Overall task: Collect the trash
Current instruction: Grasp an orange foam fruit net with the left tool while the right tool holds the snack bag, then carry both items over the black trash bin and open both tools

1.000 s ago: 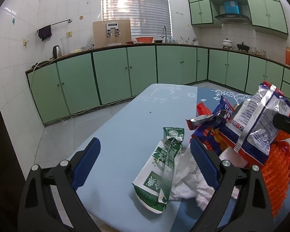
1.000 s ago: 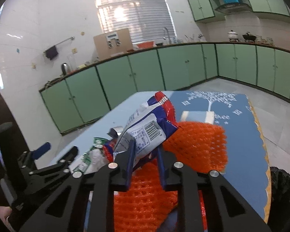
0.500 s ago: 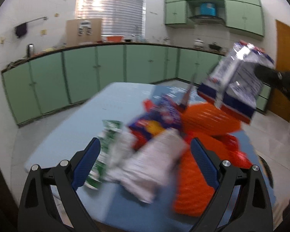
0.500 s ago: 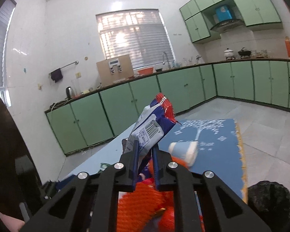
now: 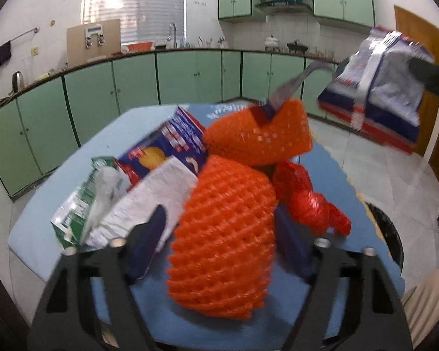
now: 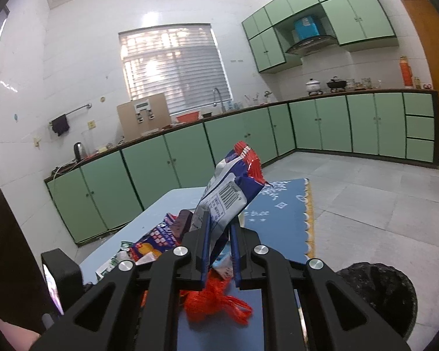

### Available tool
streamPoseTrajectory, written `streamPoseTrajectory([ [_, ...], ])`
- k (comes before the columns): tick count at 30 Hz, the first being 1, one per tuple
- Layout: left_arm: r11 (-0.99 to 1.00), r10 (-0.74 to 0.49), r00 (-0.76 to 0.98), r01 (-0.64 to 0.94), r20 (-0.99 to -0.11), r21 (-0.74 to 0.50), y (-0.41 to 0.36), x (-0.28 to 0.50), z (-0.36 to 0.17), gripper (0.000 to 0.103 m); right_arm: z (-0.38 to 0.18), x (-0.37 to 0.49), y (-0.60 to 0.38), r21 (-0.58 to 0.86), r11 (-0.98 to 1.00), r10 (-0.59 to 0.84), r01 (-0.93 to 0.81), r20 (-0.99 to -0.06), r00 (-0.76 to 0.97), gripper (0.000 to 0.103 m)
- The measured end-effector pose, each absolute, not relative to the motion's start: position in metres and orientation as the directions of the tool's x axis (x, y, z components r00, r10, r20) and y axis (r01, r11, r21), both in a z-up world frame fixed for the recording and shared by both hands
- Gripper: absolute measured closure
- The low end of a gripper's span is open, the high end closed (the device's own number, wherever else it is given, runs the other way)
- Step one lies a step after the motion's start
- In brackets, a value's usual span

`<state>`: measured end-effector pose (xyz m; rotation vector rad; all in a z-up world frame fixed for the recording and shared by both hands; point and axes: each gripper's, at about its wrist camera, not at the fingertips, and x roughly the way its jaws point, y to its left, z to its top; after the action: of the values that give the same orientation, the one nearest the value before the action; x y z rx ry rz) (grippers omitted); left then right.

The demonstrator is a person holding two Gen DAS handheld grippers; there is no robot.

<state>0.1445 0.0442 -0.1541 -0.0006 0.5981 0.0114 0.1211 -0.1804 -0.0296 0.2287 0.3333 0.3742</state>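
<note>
Right wrist view: right tongs (image 6: 219,245) clamp wrapper (image 6: 229,193) by its lower edge, above counter (image 6: 281,222); bin (image 6: 386,289) at 4 o'clock. Thin grip may slip. Left tongs (image 5: 219,242) open around foam net (image 5: 222,234), snag risk

You're in a home kitchen: green cabinets (image 6: 166,172) run under the counter, a tap (image 6: 216,96) stands by the blinded window (image 6: 172,67), pots (image 6: 313,84) sit beneath the range hood (image 6: 310,44).
</note>
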Motion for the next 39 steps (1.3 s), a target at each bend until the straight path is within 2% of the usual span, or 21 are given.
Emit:
streamPoseTrajectory([
  [2, 1.0, 0.001, 0.82, -0.004, -0.573, -0.004, 0.044, 0.144, -0.158, 0.056, -0.031, 0.119, -0.184, 0.267, 0.915, 0.374, -0.303, -0.277, 0.885, 0.09],
  [5, 1.0, -0.005, 0.836, -0.007, -0.549, -0.02, 0.046, 0.14, -0.152, 0.069, -0.032, 0.115, -0.189, 0.255, 0.925, 0.349, -0.281, -0.278, 0.895, 0.09],
  [12, 0.998, 0.004, 0.912, -0.027, -0.411, -0.05, 0.044, 0.118, -0.111, 0.075, -0.035, 0.11, -0.209, 0.253, 0.94, 0.297, -0.229, -0.277, 0.914, 0.09],
  [16, 0.995, -0.08, 0.935, 0.056, -0.346, -0.079, 0.018, 0.119, -0.081, 0.075, -0.038, 0.108, -0.219, 0.23, 0.958, 0.236, -0.17, -0.298, 0.925, 0.09],
  [20, 0.979, -0.195, 0.924, 0.167, -0.328, -0.113, -0.021, 0.133, -0.068, 0.075, -0.042, 0.108, -0.24, 0.217, 0.971, 0.166, -0.099, -0.314, 0.935, 0.09],
  [24, 0.95, -0.31, 0.892, 0.278, -0.33, -0.141, -0.072, 0.152, -0.069, 0.075, -0.053, 0.112, -0.27, 0.197, 0.98, 0.07, 0.0, -0.351, 0.934, 0.09],
  [29, 0.89, -0.456, 0.794, 0.414, -0.402, -0.194, -0.142, 0.189, -0.094, 0.074, -0.08, 0.128, -0.312, 0.184, 0.976, -0.023, 0.112, -0.429, 0.903, 0.09],
  [31, 0.875, -0.483, 0.759, 0.443, -0.437, -0.197, -0.167, 0.2, -0.107, 0.07, -0.091, 0.134, -0.324, 0.172, 0.975, -0.047, 0.138, -0.451, 0.892, 0.09],
  [32, 0.869, -0.491, 0.741, 0.453, -0.457, -0.198, -0.178, 0.207, -0.115, 0.063, -0.099, 0.139, -0.329, 0.158, 0.975, -0.063, 0.154, -0.468, 0.882, 0.09],
  [34, 0.86, -0.502, 0.706, 0.471, -0.499, -0.199, -0.199, 0.221, -0.132, 0.055, -0.112, 0.148, -0.341, 0.155, 0.973, -0.071, 0.17, -0.503, 0.861, 0.088],
  [36, 0.857, -0.503, 0.691, 0.476, -0.52, -0.196, -0.205, 0.231, -0.141, 0.051, -0.127, 0.154, -0.354, 0.182, 0.965, -0.062, 0.187, -0.535, 0.843, 0.087],
  [39, 0.861, -0.493, 0.693, 0.476, -0.526, -0.181, -0.205, 0.238, -0.148, 0.043, -0.14, 0.153, -0.367, 0.209, 0.957, -0.051, 0.201, -0.56, 0.827, 0.076],
])
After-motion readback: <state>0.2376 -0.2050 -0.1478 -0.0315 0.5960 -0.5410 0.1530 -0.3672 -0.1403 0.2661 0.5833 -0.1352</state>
